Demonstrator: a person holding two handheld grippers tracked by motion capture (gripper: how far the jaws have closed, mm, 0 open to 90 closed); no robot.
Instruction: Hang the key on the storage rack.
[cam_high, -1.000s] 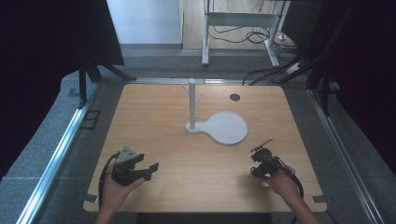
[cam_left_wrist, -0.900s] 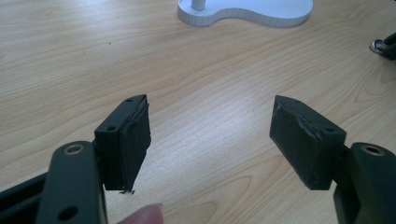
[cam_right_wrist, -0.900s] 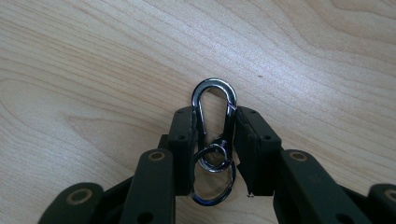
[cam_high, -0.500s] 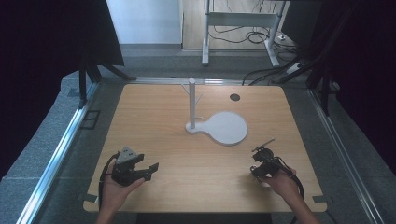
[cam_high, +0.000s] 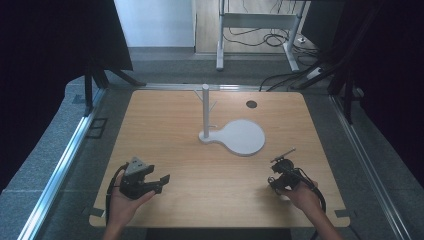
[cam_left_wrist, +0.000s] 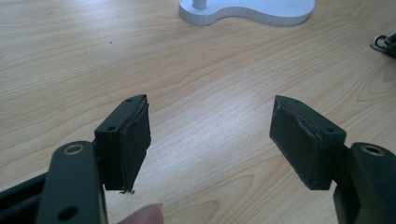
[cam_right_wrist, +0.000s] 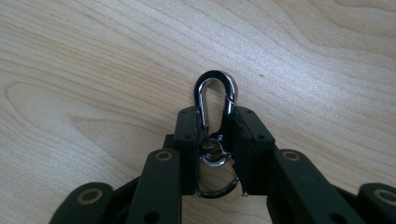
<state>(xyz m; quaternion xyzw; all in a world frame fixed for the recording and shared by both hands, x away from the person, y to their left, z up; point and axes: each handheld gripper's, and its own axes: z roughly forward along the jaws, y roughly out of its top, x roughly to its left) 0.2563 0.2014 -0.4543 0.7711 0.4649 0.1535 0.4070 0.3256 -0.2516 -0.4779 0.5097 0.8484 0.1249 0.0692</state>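
Note:
A shiny metal carabiner clip with a swivel ring sits between the jaws of my right gripper, which is shut on it, its rounded nose poking out past the jaw tips just above the wood. In the high view that right gripper is at the table's front right. My left gripper stands open with nothing between its pads, low over the bare wood; in the high view the left gripper is at the front left. A white stand with an upright peg post stands mid-table.
The wooden table has a dark round hole near its far right. The stand's flat white base lies ahead of the left gripper. Metal rails run along both table sides; cables and a frame lie on the floor beyond.

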